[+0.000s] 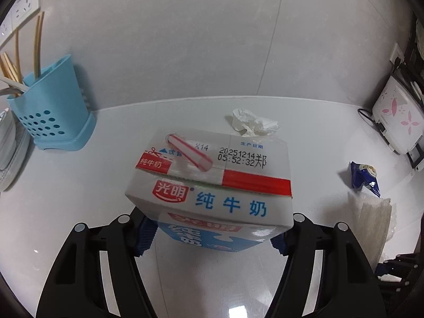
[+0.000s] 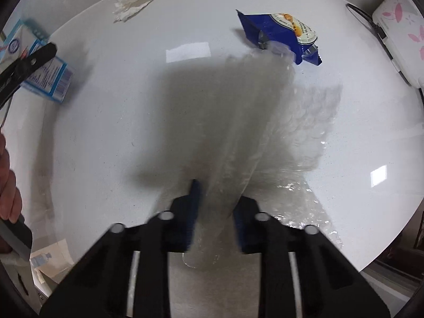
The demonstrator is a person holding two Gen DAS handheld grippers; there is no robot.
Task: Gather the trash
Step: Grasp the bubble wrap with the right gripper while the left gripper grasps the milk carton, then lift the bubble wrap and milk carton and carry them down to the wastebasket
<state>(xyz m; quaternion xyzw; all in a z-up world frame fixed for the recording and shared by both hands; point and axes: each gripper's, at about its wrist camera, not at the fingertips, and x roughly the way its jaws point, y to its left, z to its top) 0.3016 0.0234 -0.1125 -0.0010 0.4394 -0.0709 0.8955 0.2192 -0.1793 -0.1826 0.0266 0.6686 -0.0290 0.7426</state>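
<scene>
Two handheld grippers collecting trash on a white counter — one clamps a milk carton, the other a sheet of bubble wrap.

The left gripper [image 1: 212,235] has its blue pads pressed against both sides of a milk carton [image 1: 212,182], which has a red-striped straw [image 1: 189,152] in its top. Beyond the carton lies a crumpled tissue [image 1: 253,124]; to the right, near the counter's edge, a blue snack wrapper [image 1: 363,177]. A blue utensil holder [image 1: 51,106] stands far left by the wall. The right gripper [image 2: 214,217] is closed on a clear bubble wrap sheet [image 2: 265,132] — the sheet extends away toward the wrapper [image 2: 281,34]. A flowered white appliance [image 2: 400,34] sits far right.
</scene>
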